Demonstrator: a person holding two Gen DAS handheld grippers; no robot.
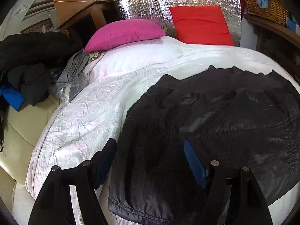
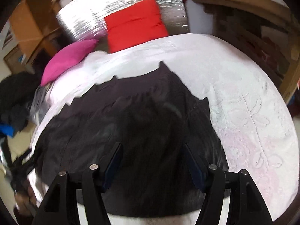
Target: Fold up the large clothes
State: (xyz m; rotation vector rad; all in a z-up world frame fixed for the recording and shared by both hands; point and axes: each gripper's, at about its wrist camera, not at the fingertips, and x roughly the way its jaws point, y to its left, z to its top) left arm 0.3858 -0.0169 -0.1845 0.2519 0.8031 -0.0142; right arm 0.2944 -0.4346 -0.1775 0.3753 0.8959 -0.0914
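Note:
A large dark shiny garment (image 1: 215, 116) lies spread flat on a white quilted bed (image 1: 78, 116). My left gripper (image 1: 150, 146) is open and empty above the garment's near left edge. In the right wrist view the same garment (image 2: 131, 116) lies on the bed (image 2: 253, 112). My right gripper (image 2: 151, 150) is open and empty above the garment's near part. The other gripper shows blurred at the far left (image 2: 18, 170). The right wrist view is motion-blurred.
A pink pillow (image 1: 123, 31) and a red cushion (image 1: 200, 24) lie at the head of the bed against a silver foil panel (image 1: 150, 1). A pile of dark clothes (image 1: 30, 65) sits left of the bed. A wicker basket (image 1: 266, 5) stands at the back right.

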